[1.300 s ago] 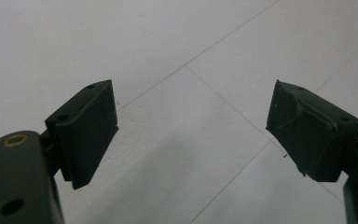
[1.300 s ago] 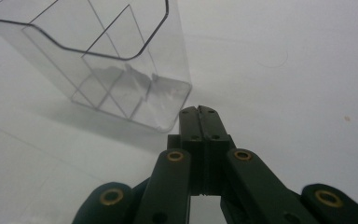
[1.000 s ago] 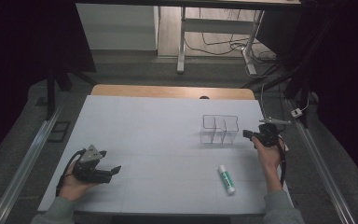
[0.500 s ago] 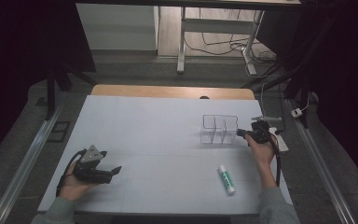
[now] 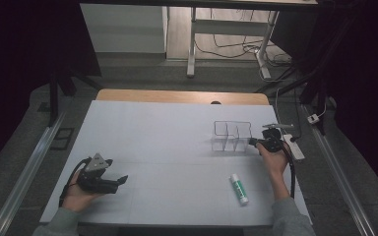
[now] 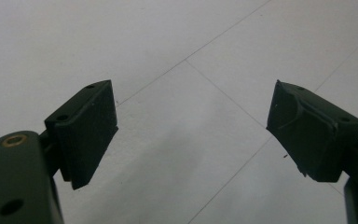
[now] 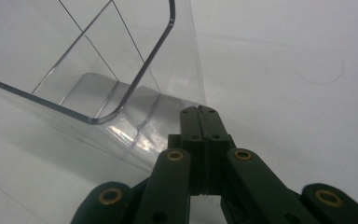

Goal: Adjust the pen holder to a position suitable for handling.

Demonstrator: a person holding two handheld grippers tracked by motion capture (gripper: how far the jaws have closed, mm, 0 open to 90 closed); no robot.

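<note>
Right gripper (image 7: 199, 111): jaws clenched on nothing, tips against near-right wall of clear divided organizer (image 5: 232, 136) at far right; left gripper (image 6: 192, 135): released, idle near left; risk, judged: light organizer sliding or tipping if pushed; glue stick (image 5: 238, 189) near.

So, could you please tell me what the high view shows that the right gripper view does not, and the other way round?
High view alone: the glue stick lying on the table, the left gripper held open, and both forearms. Right gripper view alone: the right gripper with its jaws pressed shut at the base of the clear organizer, whose inner dividers read plainly. Both share the organizer and the white table.
</note>
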